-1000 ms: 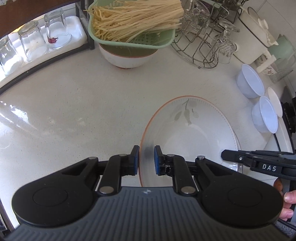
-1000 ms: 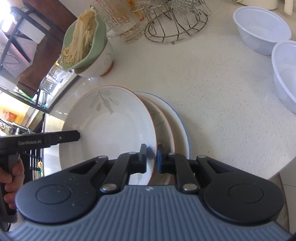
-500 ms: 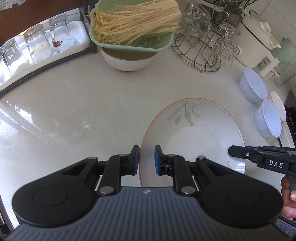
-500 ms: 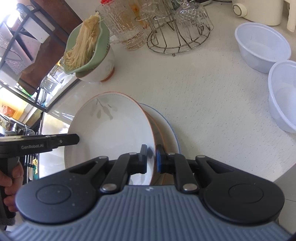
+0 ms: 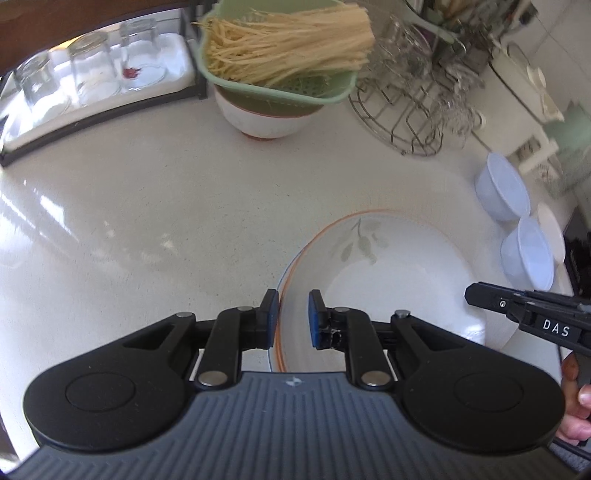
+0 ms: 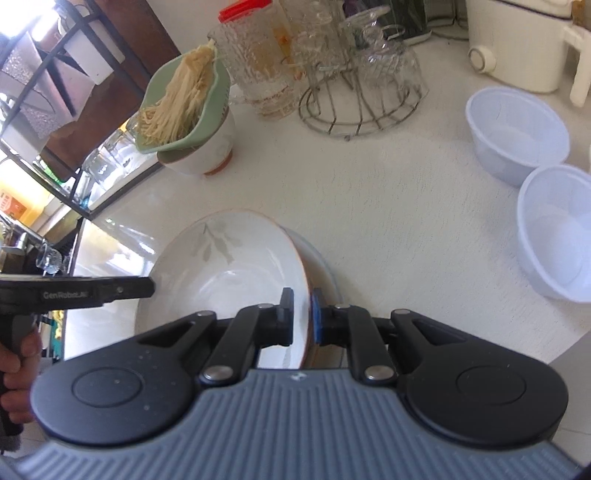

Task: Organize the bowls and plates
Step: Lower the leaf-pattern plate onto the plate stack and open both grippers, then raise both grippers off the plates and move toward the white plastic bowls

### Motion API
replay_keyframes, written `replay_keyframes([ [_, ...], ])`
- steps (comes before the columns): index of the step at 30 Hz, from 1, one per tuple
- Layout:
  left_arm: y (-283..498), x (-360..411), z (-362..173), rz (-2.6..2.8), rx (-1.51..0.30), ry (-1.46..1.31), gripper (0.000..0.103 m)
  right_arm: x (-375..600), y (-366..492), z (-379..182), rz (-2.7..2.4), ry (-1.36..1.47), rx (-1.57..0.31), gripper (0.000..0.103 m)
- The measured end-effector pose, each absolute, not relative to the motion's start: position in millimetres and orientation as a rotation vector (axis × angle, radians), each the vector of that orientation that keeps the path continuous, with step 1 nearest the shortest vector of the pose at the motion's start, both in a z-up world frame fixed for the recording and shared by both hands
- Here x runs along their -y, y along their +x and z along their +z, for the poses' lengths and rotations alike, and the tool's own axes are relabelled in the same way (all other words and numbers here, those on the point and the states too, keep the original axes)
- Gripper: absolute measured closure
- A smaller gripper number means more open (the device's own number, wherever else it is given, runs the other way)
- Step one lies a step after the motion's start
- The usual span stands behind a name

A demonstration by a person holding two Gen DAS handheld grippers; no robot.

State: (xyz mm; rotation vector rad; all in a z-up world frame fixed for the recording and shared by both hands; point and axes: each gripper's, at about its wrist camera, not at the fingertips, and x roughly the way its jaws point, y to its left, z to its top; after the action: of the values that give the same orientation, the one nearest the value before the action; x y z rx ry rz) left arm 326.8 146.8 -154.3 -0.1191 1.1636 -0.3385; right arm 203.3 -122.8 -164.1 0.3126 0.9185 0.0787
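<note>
A pale speckled counter (image 5: 155, 206) fills both views, glossy where daylight glares off its left part (image 6: 110, 254). Along its far left edge runs a black-framed rack (image 5: 92, 122) holding upturned glasses (image 5: 92, 70) on a white tray. Behind the rack stands dark brown wood (image 6: 122, 55), perhaps a cabinet; the blur leaves this uncertain. A wire stand (image 6: 362, 107) with clear glassware sits at the back of the counter, beside a ribbed glass pitcher (image 6: 258, 70) with a red lid. A cream appliance (image 6: 517, 44) occupies the far right corner against a light tiled wall (image 5: 554, 22). Bright light enters from the left, past black shelving (image 6: 40, 74).
</note>
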Motion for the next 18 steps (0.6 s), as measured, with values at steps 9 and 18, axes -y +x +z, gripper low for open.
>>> replay_keyframes([
  [9, 310.1, -153.4, -143.8, -0.273, -1.13, -0.178, 0.084, 126.9, 200.0, -153.2, 0.143, 0.289, -0.87, 0.09],
  [18, 292.6, -142.6, -117.7, -0.186, -1.065, -0.228, 0.084, 136.3, 189.2, -125.1, 0.207, 0.222, -0.768, 0.09],
])
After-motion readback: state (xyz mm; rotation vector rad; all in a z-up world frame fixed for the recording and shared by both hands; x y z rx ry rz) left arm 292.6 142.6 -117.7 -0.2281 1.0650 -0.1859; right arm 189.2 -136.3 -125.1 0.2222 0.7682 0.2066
